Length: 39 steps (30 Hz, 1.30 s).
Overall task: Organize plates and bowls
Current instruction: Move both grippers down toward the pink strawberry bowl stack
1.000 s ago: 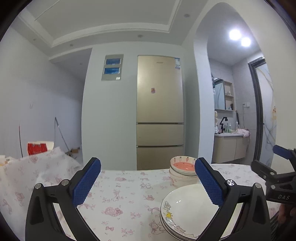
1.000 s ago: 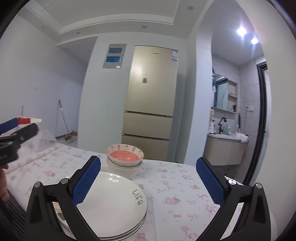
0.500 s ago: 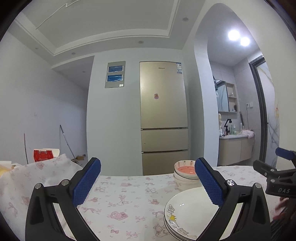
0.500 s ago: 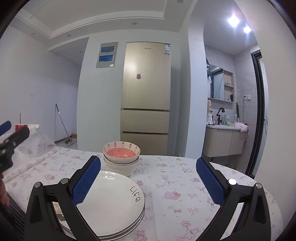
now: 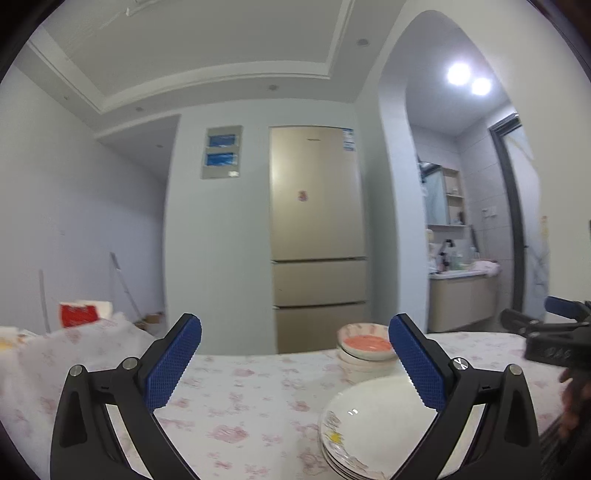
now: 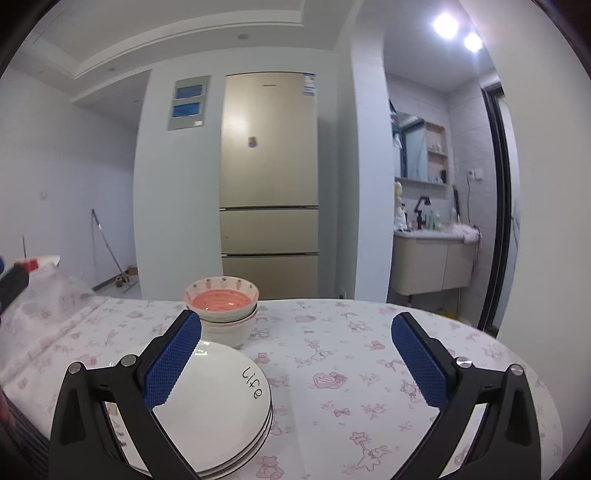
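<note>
both tools, left tool point(image 5: 295, 363) and right tool point(image 6: 296, 360), level, jaws wide, above plates point(image 6: 218, 402)

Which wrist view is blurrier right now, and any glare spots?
Left wrist view: soft with motion smear, tablecloth print and bowls fuzzy, tongs sharp. Right wrist view: crisp, "Life" on the top plate readable. Both: ceiling lights blown out, fridge door carries a soft sheen, heavy fisheye bending at the edges.

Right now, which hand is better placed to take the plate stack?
Probably the right. The right gripper has the plate stack directly under its near finger, open. The left gripper sees the stack off to its side.
</note>
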Tool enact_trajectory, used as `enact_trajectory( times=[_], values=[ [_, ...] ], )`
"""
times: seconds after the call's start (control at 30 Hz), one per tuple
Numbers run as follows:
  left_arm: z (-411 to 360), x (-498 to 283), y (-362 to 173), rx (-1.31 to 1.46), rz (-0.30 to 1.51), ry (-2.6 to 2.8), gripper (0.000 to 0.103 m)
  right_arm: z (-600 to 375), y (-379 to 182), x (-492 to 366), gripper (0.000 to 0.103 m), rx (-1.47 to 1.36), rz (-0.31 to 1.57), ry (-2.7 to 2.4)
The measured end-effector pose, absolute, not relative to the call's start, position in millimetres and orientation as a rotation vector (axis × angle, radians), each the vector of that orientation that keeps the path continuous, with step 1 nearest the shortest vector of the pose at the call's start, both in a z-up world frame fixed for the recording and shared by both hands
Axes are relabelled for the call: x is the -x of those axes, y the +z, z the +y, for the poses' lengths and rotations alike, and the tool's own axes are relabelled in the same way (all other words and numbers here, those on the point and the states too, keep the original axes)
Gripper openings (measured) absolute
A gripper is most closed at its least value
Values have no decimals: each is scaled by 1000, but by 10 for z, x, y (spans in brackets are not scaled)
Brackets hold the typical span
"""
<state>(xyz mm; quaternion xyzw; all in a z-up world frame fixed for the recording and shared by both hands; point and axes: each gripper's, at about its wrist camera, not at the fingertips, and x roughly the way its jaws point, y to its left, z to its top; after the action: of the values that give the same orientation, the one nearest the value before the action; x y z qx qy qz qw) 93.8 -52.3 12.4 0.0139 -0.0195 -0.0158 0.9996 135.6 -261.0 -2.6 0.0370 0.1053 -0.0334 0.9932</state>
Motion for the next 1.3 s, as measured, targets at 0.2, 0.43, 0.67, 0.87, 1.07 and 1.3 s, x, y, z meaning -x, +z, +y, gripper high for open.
enact_trajectory(
  times=[0.2,0.43,0.67,0.87,1.07,1.3],
  values=[
    [-530,-923,648,-60,-52,-89,103,-2649,475,-1401,103,-65,196,10],
    [-618,-1105,1479,-77,-57,-64,103,-2585,1342,-1564,103,-44,160,12],
    [-755,-1493,1970,-86,-52,-5,103,-2740,1950,-1853,103,-204,90,54],
    [-884,-1981,2078,-77,-36,18,103,-2646,2011,-2239,103,-158,70,10],
    [-882,-2531,1825,-52,50,1,103,-2669,1623,-2751,103,-142,159,-21],
    [-869,-3186,1117,-66,290,-25,103,-2731,976,-3253,103,-177,325,-3]
  ],
)
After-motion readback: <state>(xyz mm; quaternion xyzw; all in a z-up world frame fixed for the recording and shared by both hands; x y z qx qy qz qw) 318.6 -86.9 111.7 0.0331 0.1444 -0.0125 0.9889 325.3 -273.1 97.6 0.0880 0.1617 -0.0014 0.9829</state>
